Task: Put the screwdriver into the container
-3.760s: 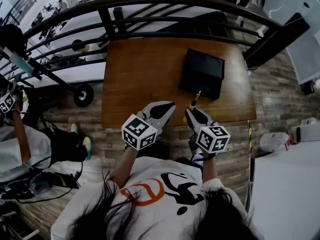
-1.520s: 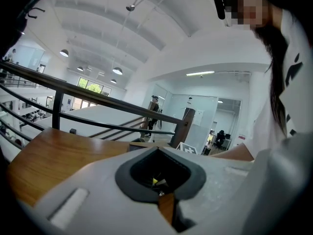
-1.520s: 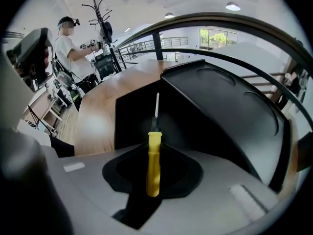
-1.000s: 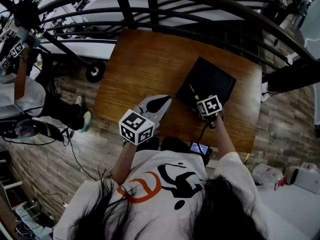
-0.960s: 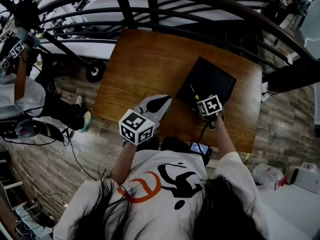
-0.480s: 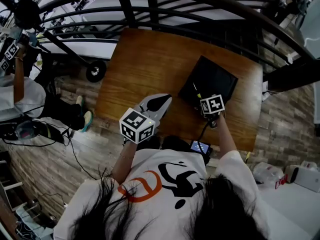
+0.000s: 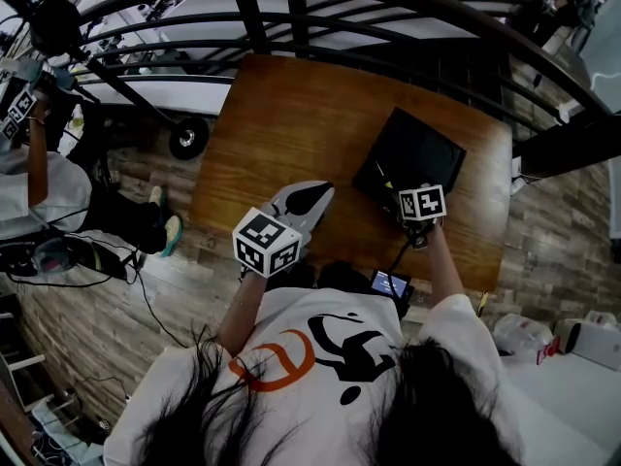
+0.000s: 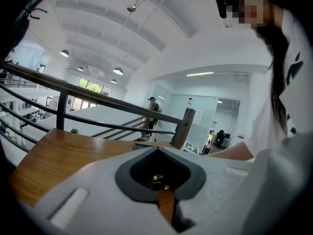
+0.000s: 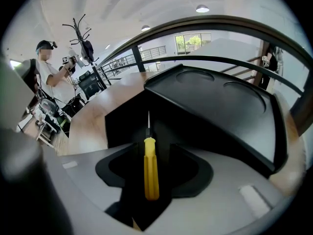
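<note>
Clamping the yellow-handled screwdriver at lower centre of its own view, the right gripper aims the blade at the near corner of the black container in the upper right. Left of centre in the head view, the left gripper hangs over the wooden table, jaws together, empty.

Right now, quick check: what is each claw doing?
Left claw: closed, holding nothing.
Right claw: closed on the screwdriver.
</note>
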`<state>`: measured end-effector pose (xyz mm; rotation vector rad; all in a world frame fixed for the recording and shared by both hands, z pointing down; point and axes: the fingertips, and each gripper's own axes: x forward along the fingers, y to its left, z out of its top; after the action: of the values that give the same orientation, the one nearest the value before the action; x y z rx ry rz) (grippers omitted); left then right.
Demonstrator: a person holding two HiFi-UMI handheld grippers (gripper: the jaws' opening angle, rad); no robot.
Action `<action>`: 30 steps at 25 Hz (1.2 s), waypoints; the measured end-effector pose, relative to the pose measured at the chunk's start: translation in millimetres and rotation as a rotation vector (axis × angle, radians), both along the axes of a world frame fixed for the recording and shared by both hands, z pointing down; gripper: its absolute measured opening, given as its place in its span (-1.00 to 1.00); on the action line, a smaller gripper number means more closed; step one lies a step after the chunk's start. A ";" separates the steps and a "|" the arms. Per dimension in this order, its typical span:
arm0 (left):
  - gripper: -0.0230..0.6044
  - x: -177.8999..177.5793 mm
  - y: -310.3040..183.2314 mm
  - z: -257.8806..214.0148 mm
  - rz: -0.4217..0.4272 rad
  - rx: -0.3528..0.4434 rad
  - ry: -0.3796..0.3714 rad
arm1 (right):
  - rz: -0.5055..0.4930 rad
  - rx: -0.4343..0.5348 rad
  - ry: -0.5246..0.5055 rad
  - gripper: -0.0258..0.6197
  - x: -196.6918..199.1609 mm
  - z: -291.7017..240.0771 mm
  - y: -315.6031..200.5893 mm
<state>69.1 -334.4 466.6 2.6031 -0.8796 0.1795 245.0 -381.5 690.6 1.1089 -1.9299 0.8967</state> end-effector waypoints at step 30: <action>-0.93 -12.1 16.4 -12.7 0.176 -0.009 0.031 | 0.109 0.370 -0.244 -0.41 -86.2 -159.7 53.9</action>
<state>56.9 -318.0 453.9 2.6663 -0.6373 0.1898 158.8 -327.5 530.9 1.3806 -2.3209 0.7787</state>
